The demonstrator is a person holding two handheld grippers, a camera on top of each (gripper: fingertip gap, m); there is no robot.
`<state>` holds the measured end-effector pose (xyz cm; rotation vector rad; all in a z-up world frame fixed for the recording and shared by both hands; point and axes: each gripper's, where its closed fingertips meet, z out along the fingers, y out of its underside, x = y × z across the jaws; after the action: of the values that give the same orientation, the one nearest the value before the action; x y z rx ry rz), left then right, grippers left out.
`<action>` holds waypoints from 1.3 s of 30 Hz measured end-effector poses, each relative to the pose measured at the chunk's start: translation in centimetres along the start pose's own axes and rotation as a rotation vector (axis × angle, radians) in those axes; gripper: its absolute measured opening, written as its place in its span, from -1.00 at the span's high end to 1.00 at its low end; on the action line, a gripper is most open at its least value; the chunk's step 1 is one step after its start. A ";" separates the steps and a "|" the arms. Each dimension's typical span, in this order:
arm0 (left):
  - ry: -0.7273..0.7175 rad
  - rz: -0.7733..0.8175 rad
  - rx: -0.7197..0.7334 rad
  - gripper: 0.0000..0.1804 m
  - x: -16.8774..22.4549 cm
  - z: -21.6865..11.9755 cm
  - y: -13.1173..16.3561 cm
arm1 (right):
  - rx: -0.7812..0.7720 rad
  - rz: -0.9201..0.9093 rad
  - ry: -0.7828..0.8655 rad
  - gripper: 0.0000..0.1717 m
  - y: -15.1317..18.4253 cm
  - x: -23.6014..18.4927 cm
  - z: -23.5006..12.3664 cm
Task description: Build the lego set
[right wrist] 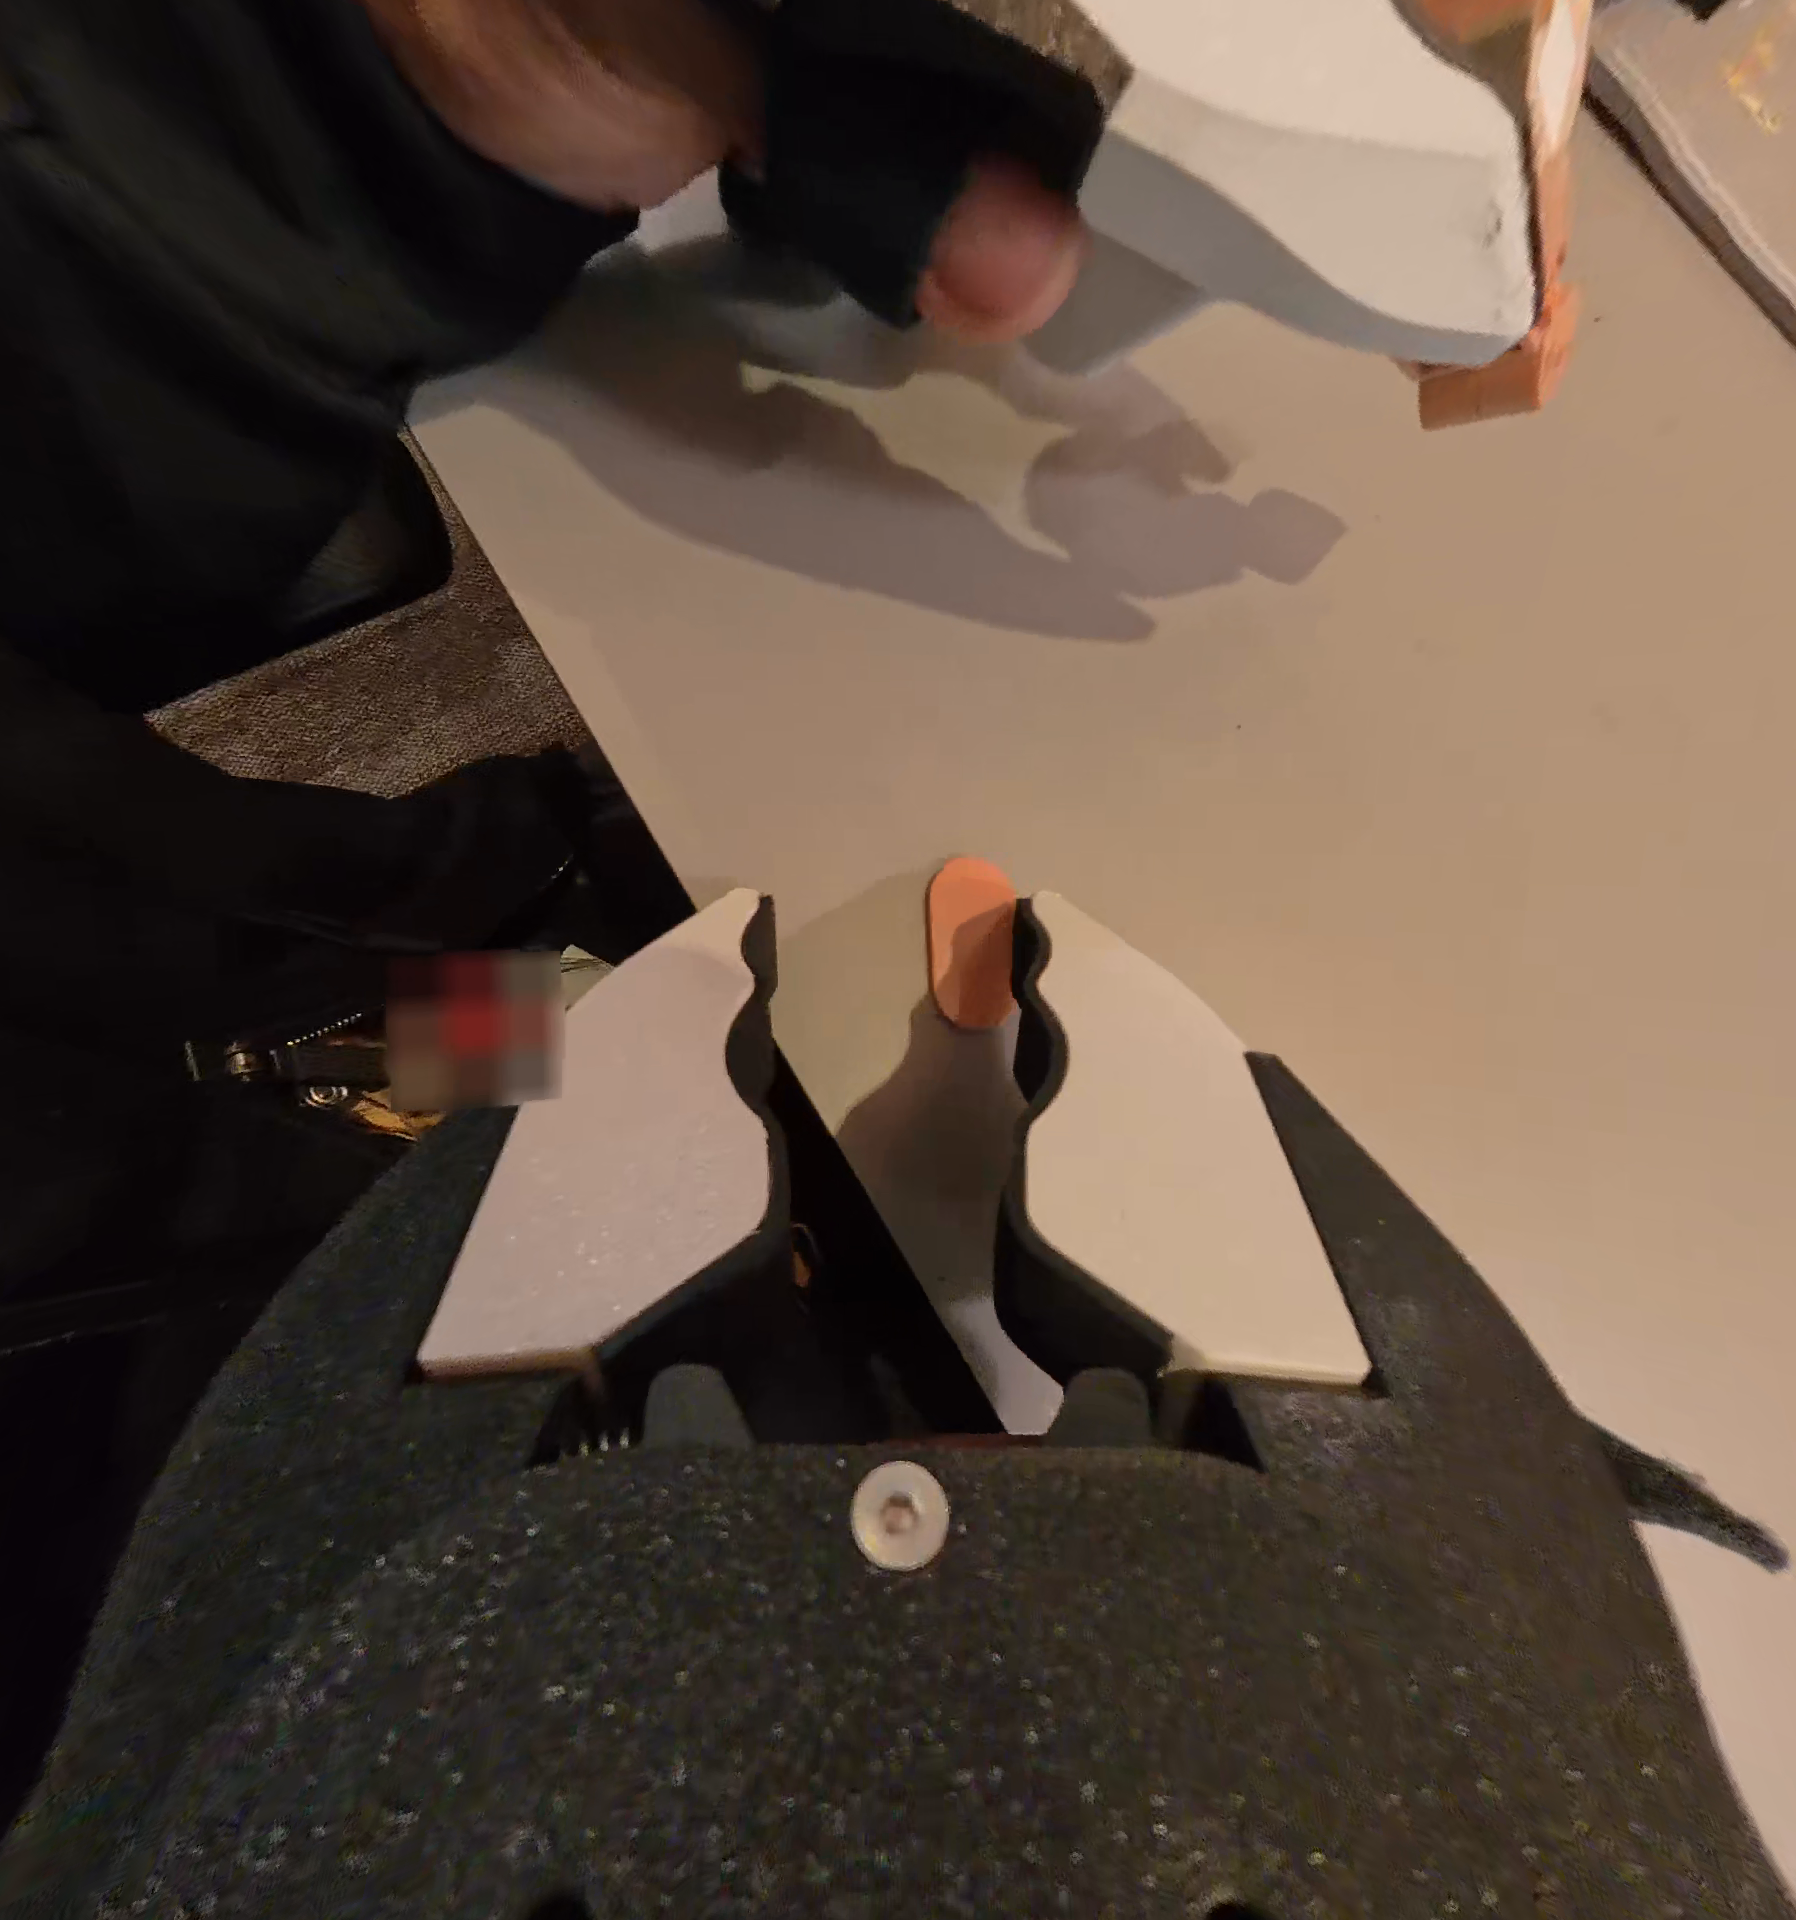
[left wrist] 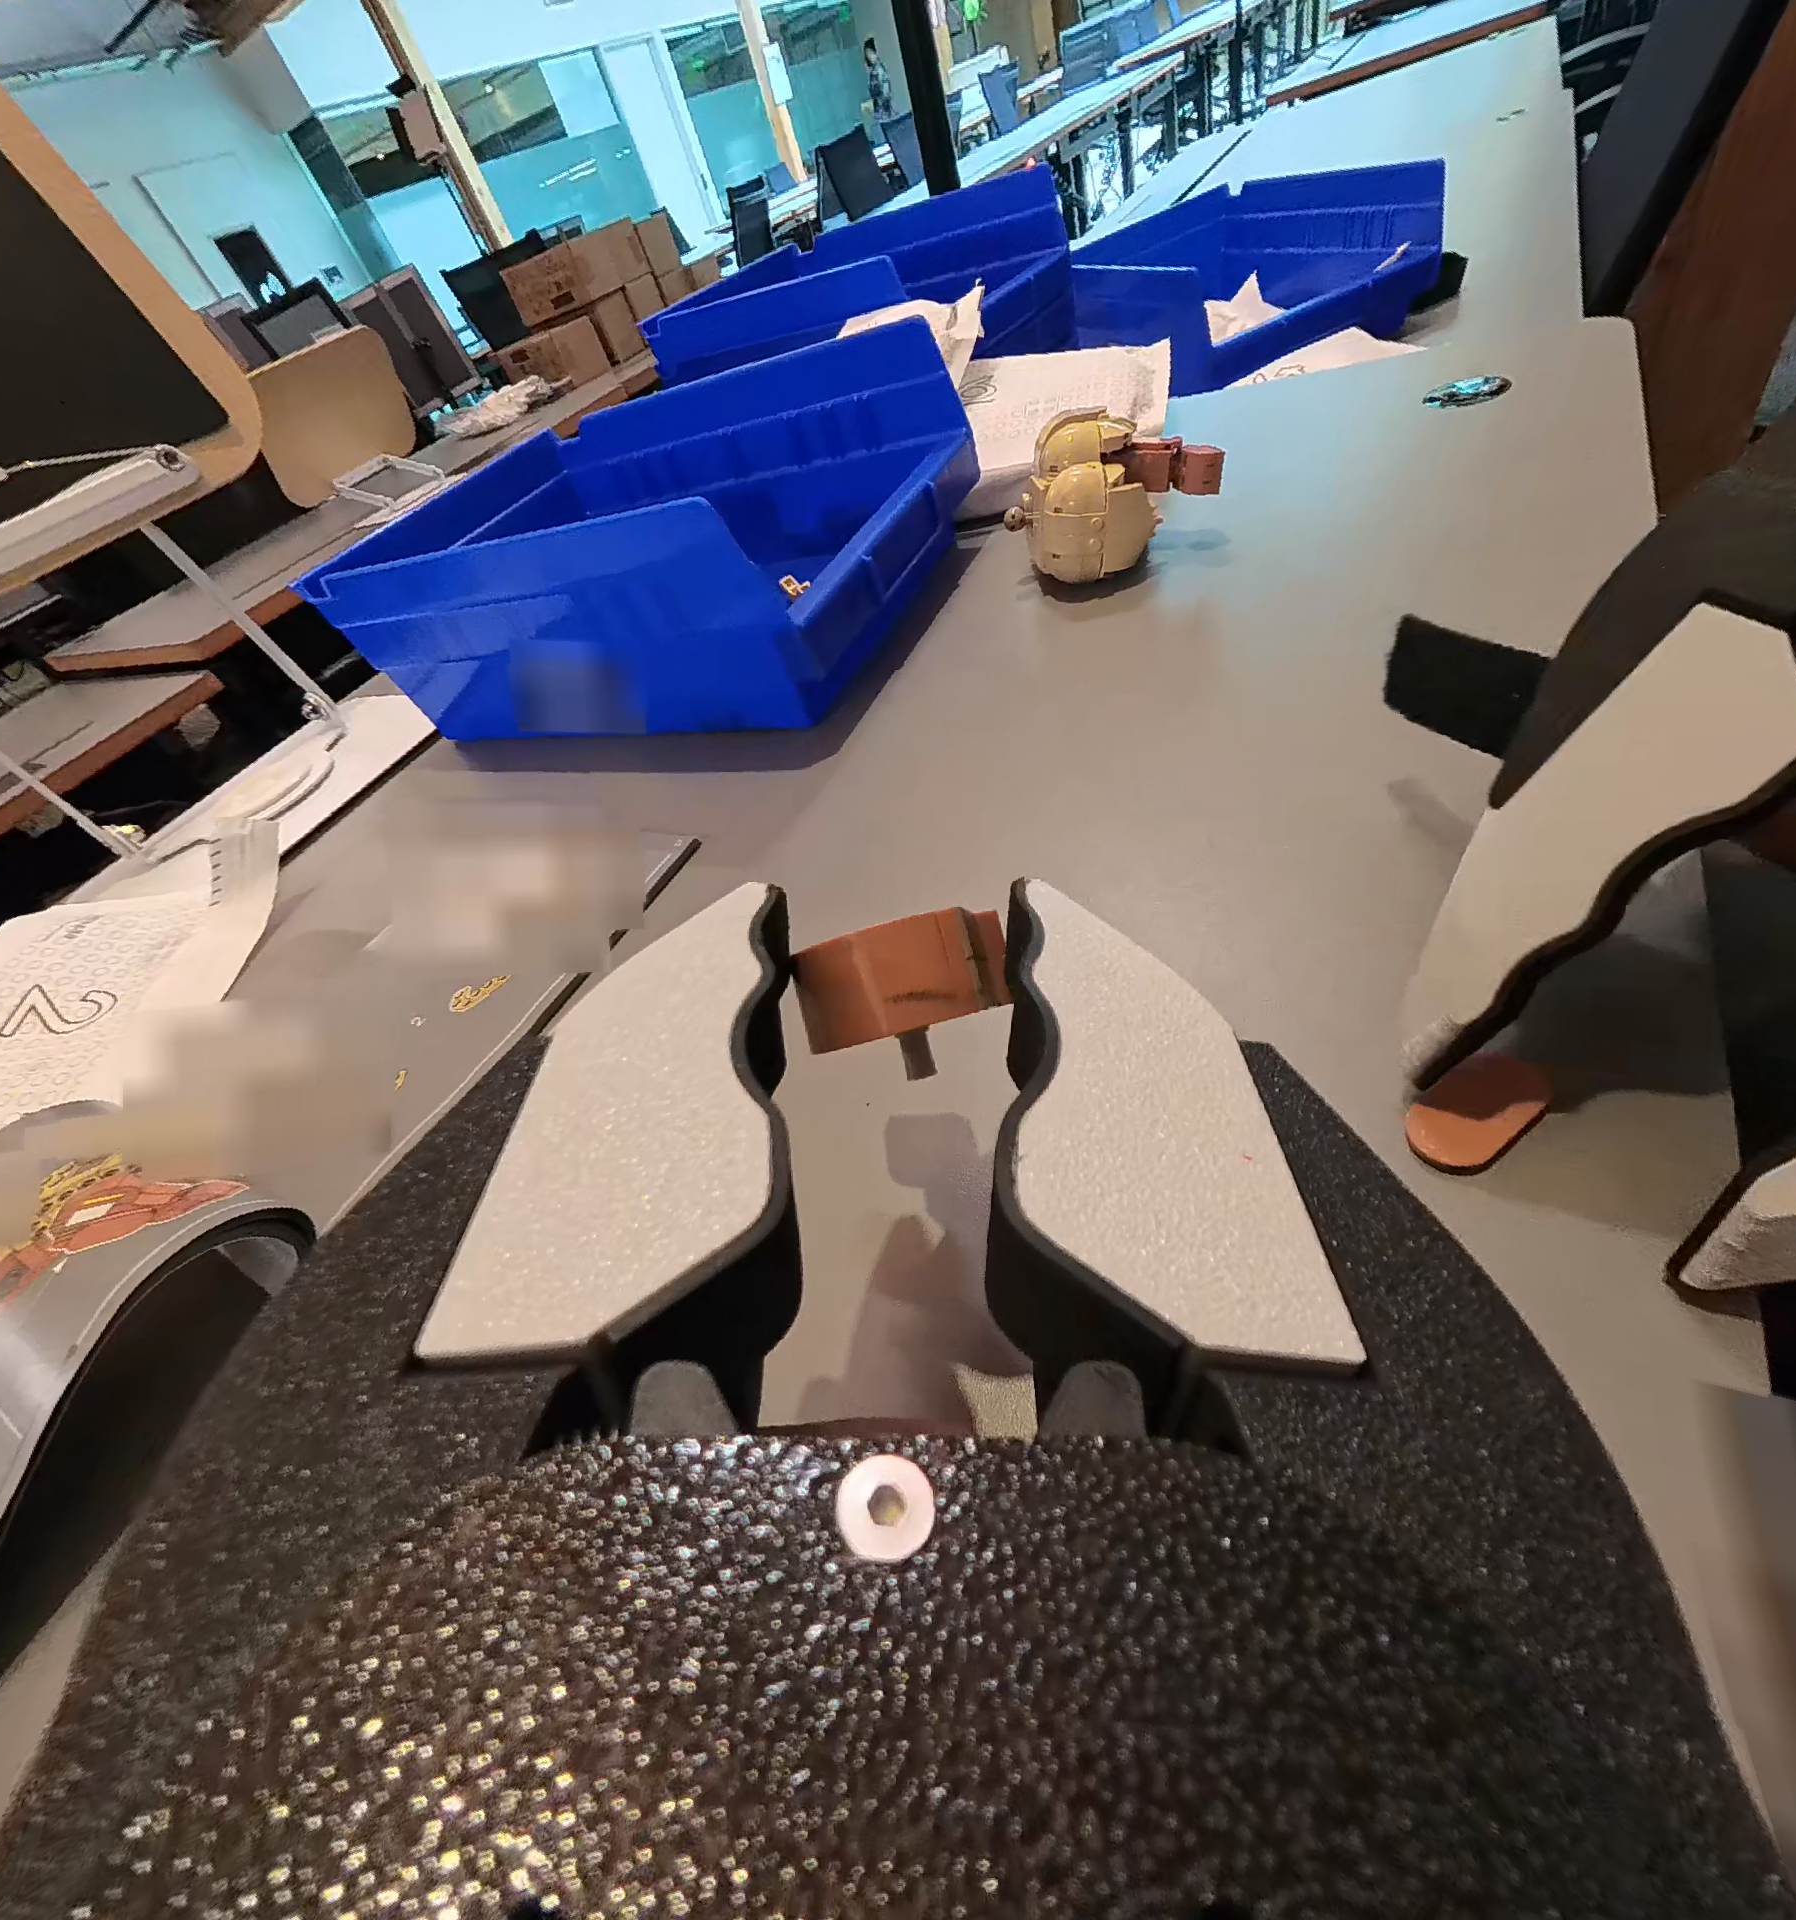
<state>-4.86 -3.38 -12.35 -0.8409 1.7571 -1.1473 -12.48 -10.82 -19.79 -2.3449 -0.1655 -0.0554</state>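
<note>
My left gripper (left wrist: 899,920) is shut on a small brown plastic block (left wrist: 889,987) with a short grey peg underneath, and holds it just above the grey table (left wrist: 1133,748). The right wrist view shows the same block (right wrist: 1496,384) pinched at the left gripper's tips, top right. My right gripper (right wrist: 894,914) is open, its tips down at the table near the front edge. A flat orange-brown oval piece (right wrist: 967,951) lies on the table against its right finger (right wrist: 1112,1039), not pinched. The oval piece also shows in the left wrist view (left wrist: 1476,1112), under the right gripper's fingertip.
Several blue bins (left wrist: 665,582) stand at the back left. A tan and brown model figure (left wrist: 1086,499) sits behind. Printed sheets (left wrist: 94,997) and an open booklet (left wrist: 125,1236) lie at the left. A gloved hand (right wrist: 925,197) holds the left gripper. The table's edge (right wrist: 582,727) runs close by.
</note>
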 end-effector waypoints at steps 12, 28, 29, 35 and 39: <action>-0.002 0.024 -0.005 0.56 0.2 0.1 0.0 | 0.037 -0.138 -0.192 0.90 0.8 -0.2 -1.0; 0.014 0.045 -0.022 0.56 0.6 0.2 0.3 | -0.029 -0.154 -0.241 0.81 1.6 -0.9 -1.5; 0.015 0.045 -0.021 0.56 0.7 0.2 0.2 | -0.037 -0.151 -0.246 0.81 1.7 -0.9 -1.6; 0.042 0.031 0.011 0.57 1.0 0.0 -0.2 | -0.056 -0.159 -0.254 0.82 1.8 0.2 -1.7; 0.076 0.012 0.037 0.57 1.4 -0.3 -0.6 | -0.014 -0.192 -0.293 0.82 0.8 0.6 -2.3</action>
<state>-5.63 -4.71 -12.18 -0.7723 1.7952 -1.2143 -11.73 -12.95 -18.70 -2.3347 -0.5353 0.1941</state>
